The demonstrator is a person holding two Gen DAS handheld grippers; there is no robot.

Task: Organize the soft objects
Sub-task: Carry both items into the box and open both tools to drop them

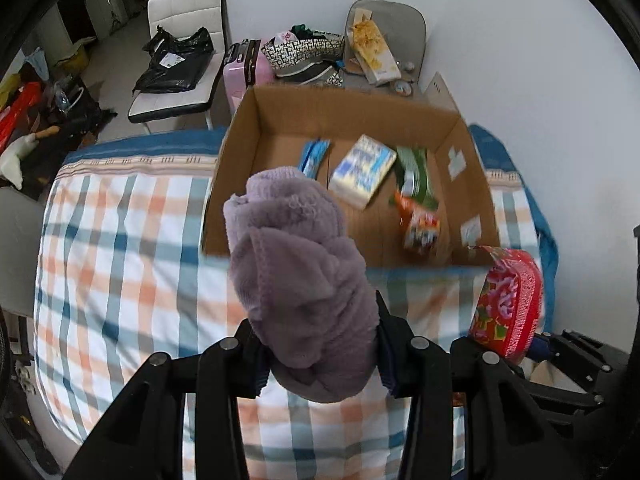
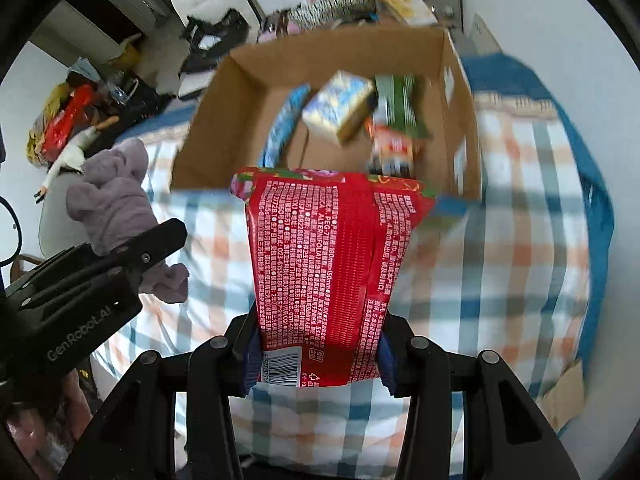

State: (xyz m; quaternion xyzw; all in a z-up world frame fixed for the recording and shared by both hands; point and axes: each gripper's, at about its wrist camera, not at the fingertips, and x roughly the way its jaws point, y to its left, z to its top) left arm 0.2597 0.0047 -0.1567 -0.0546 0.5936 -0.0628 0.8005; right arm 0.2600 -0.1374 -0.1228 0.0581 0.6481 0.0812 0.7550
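Observation:
My left gripper [image 1: 320, 360] is shut on a rolled purple towel [image 1: 300, 272] and holds it above the plaid bed, just short of the open cardboard box [image 1: 248, 128]. The towel also shows in the right wrist view [image 2: 116, 196]. My right gripper [image 2: 318, 356] is shut on a red tissue pack [image 2: 328, 264] with white print, near the box's front edge [image 2: 188, 180]. The pack also shows at the right of the left wrist view [image 1: 508, 304]. Inside the box lie a white-blue tissue pack [image 1: 362, 170], a blue packet [image 1: 314, 156] and green and orange packets [image 1: 416, 196].
The box sits on a bed with a plaid sheet [image 1: 120, 260] and blue blanket edge [image 1: 544, 240]. Beyond it stand a white chair with a black bag [image 1: 176, 64], a pink suitcase [image 1: 240, 68] and a grey chair with clutter [image 1: 384, 40]. A white wall is at the right.

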